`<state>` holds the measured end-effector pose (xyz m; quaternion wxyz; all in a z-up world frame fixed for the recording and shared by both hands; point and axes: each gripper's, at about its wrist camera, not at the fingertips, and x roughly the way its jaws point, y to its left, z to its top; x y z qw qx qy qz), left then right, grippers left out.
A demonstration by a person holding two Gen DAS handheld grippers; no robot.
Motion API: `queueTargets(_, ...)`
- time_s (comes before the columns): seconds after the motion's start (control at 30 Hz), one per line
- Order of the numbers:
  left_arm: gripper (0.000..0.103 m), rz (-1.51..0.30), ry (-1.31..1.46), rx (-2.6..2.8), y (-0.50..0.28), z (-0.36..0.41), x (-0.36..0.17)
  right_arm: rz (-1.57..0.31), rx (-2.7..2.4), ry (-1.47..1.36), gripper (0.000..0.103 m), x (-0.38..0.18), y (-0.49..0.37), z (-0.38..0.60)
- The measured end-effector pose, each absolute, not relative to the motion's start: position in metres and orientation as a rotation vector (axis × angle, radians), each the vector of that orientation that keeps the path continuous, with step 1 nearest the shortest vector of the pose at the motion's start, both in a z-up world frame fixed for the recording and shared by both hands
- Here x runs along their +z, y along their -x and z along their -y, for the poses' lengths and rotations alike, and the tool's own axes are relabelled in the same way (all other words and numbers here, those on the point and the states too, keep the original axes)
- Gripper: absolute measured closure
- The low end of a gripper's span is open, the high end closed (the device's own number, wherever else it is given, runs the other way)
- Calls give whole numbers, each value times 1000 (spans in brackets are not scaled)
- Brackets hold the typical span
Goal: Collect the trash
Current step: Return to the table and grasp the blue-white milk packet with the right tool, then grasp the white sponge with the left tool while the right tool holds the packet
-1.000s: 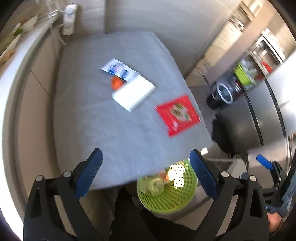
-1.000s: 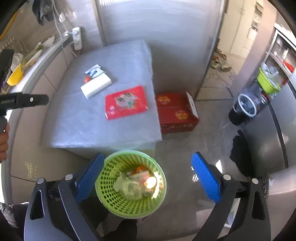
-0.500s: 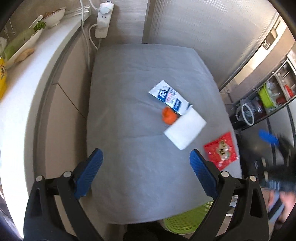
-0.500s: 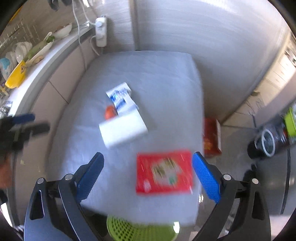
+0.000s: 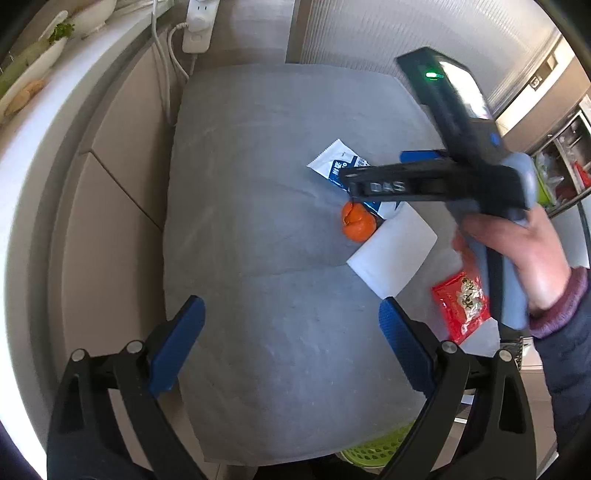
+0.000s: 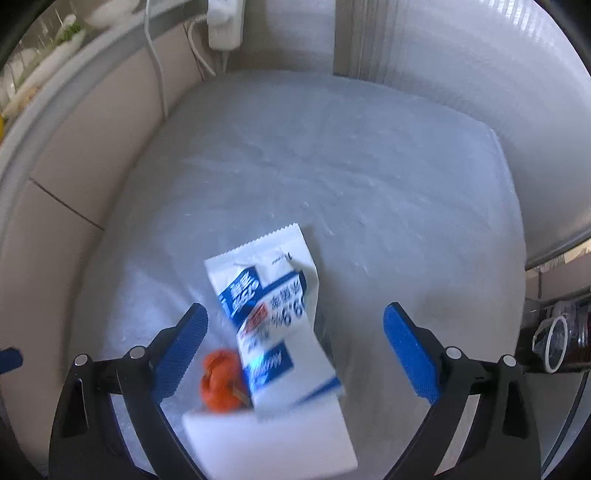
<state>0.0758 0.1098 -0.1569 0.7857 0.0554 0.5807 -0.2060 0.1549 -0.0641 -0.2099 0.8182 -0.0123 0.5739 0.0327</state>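
On the grey table (image 5: 266,206) lie a blue-and-white wrapper (image 5: 334,166), an orange peel (image 5: 356,223), a white box (image 5: 393,254) and a red packet (image 5: 461,299). My left gripper (image 5: 291,347) is open and empty above the table's near half. My right gripper (image 6: 295,350) is open, its jaws either side of the wrapper (image 6: 269,314), with the peel (image 6: 219,382) and box (image 6: 269,439) just below. The right gripper also shows in the left wrist view (image 5: 402,173), over the wrapper.
A green basket (image 5: 373,448) peeks out under the table's near edge. A white counter (image 5: 48,122) with dishes runs along the left. A power strip (image 6: 225,22) hangs on the back wall. Shelves and appliances stand at the right.
My right gripper has moved forward across the table to the blue-and-white wrapper. My left gripper has edged forward over the table; the basket has dropped almost out of view.
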Motion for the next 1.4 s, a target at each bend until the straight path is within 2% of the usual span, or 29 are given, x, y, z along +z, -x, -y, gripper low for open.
queueTargets(0.07,12,-1262,-101,-456,-77,-108,-158,-1239,72,37,9,-217,-160,64)
queueTargets(0.13,12,-1262,-105,-467,-77,-104,-158,-1244,76,37,31,-220,-162,66)
queueTargets(0.17,12,-1260,-110,-470,-77,-102,-158,-1250,82,26,36,-221,-163,68)
queueTargets(0.27,12,-1257,-130,-485,-78,-95,-158,-1260,109,-13,62,-221,-164,73)
queueTargets(0.33,12,-1255,-143,-504,-78,-90,-159,-1248,118,-28,75,-217,-163,76)
queueTargets(0.4,12,-1244,-160,-535,-77,-84,-158,-1232,125,-52,82,-211,-163,83)
queueTargets(0.77,12,-1090,-440,-826,-77,-37,-152,-1143,48,-210,85,-162,-120,152)
queueTargets(1.03,12,-1138,-649,-1131,-98,26,-163,-1138,-78,-287,85,-136,-22,195)
queueTargets(1.23,12,-1254,-759,-1208,-106,65,-190,-1137,-175,-373,85,-141,43,213)
queueTargets(1.4,12,-1275,-846,-1194,-101,82,-206,-1122,-222,-429,85,-143,76,219)
